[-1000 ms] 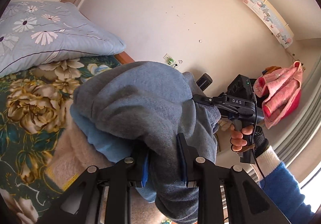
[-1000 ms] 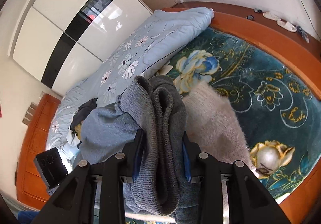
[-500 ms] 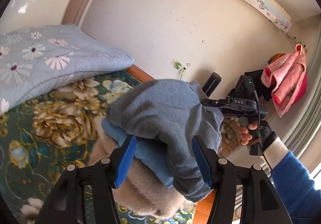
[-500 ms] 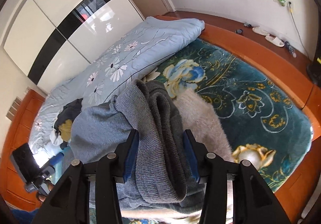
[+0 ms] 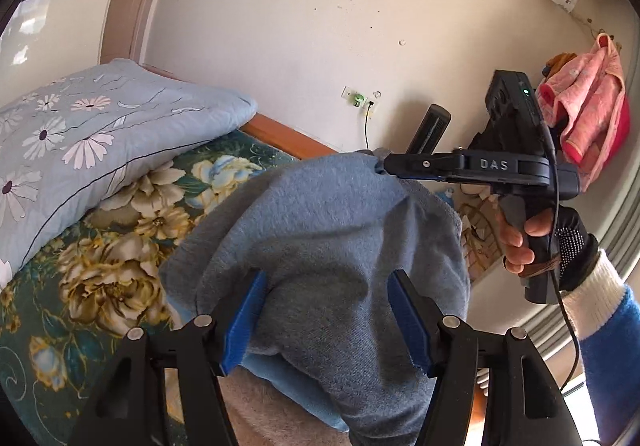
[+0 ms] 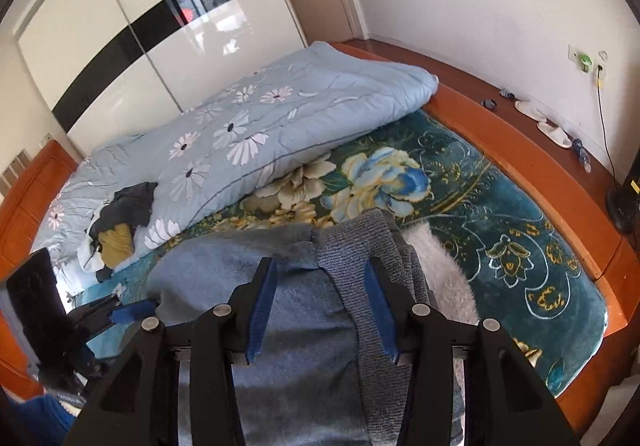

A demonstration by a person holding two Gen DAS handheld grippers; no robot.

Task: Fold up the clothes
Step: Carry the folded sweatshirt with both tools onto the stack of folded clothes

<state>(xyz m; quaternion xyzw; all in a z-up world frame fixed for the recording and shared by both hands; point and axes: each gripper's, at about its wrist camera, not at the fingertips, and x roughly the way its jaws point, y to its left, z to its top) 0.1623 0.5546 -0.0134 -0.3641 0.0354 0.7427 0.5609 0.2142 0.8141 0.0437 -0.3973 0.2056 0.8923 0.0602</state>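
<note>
Left wrist: both claws [image 5: 326, 312] [image 6: 320, 304] gape around soft, bunched grey-blue knit sweater [image 5: 332, 230], left opening.

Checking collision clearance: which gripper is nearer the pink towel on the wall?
Right. The right gripper is out toward the pink towel; the left gripper, jaws opening around the blue sweater, hangs farther back.

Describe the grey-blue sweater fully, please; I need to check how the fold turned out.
The grey-blue sweater is soft, brushed knit with a coarser ribbed hem. It lies bunched in a mound on the floral blanket, over a fluffy cream garment and a light blue layer. Cloth sits between the jaws of the left hand-held gripper, which are opening, and of the right hand-held gripper, which stand apart.
</note>
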